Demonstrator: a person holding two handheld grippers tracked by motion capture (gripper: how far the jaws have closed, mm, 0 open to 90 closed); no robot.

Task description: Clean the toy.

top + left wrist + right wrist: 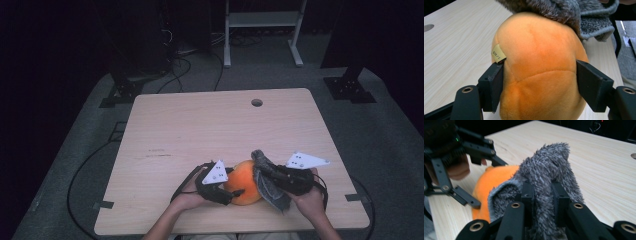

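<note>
On the near part of the wooden counter (200, 125), close to the person's edge, an orange plush ball (243, 182) lies between the two hands. The left tongs (234, 192) come to it from the left side, and in the left gripper view the ball (541, 72) sits between the two black jaws. The left jaw touches the ball just under a small beige label (498, 53) that is sewn into a seam, and the right jaw lies against the other flank of the ball. The jaws stand about half open, and both press on the soft sides, so the left tongs have a hold on the ball. The right tongs (267, 172) are closed tightly on a grey fuzzy cloth (270, 182), which looks like a knitted sock or cap with a ribbed rim; I cannot tell which. In the right gripper view a fold of this cloth (549, 177) is pinched between the two narrow jaws and stands up above them, and the open rim of the cloth lies over the right side of the orange ball (491, 182). In the left gripper view the same cloth (564, 12) covers the top far part of the ball. A round hole (256, 102) is in the counter near its far edge, well apart from the ball. The left hand (187, 195) and the right hand (310, 197) both rest near the front edge of the counter.
</note>
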